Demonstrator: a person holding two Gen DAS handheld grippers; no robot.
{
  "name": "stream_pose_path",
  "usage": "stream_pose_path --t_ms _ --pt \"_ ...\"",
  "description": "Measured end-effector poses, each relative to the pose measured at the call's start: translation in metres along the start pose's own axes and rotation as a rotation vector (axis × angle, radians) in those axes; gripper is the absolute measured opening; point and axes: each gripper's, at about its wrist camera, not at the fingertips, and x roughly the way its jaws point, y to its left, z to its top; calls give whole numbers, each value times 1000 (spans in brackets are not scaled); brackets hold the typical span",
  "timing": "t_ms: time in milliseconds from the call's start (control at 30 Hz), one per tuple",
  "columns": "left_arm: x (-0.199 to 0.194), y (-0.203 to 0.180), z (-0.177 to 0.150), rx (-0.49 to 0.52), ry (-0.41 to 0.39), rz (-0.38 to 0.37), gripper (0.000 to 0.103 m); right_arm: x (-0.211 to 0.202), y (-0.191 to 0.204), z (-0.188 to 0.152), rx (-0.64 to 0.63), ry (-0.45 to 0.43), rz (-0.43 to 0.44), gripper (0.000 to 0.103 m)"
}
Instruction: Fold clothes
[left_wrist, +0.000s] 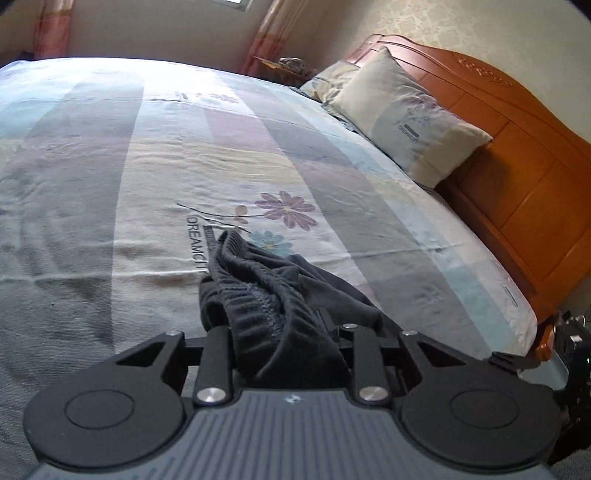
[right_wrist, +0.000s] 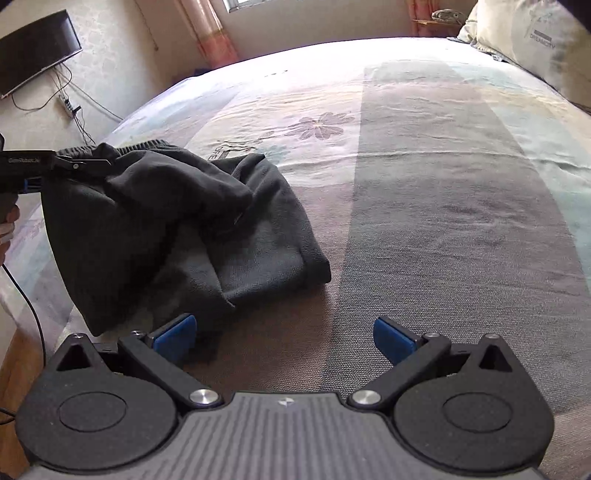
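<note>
Dark grey shorts (right_wrist: 177, 221) with an elastic waistband lie partly folded on the bed (right_wrist: 443, 184). My left gripper (left_wrist: 286, 328) is shut on the waistband, and the bunched cloth (left_wrist: 258, 291) hides its fingertips. In the right wrist view the left gripper (right_wrist: 92, 162) lifts the waistband at the far left, with a hand below it. My right gripper (right_wrist: 284, 339) stands open low over the sheet, just in front of the shorts. Its blue pads (right_wrist: 391, 343) have nothing between them.
Two pillows (left_wrist: 406, 114) lean on the orange wooden headboard (left_wrist: 517, 166). A TV (right_wrist: 37, 48) with cables and a power strip (right_wrist: 68, 105) hang on the wall beyond the bed's left edge. Curtains (right_wrist: 210, 33) and a bedside table (left_wrist: 280, 68) stand beyond the far side.
</note>
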Motion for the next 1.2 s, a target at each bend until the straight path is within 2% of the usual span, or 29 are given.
stream_pose_path --t_ms 100,200,400,467,567,633,700,733,900,1133,1200 --pt "0 -16 -10 20 44 -14 33 -1 -1 -1 9 1 4 103" --pt "4 -32 -21 69 90 -30 47 -2 1 -2 8 1 1 103" --pt "-2 -56 -30 171 39 62 48 -6 5 -5 -7 2 5 103" --pt "-10 -51 -24 140 1 51 48 -8 5 -5 -10 1 4 103" --pt "-7 -39 -16 83 -14 -1 47 -8 5 -8 -1 3 11 103" --pt "-1 -35 -17 69 -4 -7 38 -8 7 -10 -2 8 9 103" --pt "3 -33 -19 74 -4 5 17 -9 9 -11 -8 11 8 103" --pt "2 -31 -19 66 -16 12 17 -9 10 -12 -10 12 7 103" --pt "-31 -3 1 4 -157 91 15 -10 9 -11 -8 17 -6 103" --pt "-80 59 17 -127 -300 264 14 -2 11 -9 -9 36 -5 103" --pt "-88 80 15 -179 -313 321 14 2 13 -8 -16 45 -3 103"
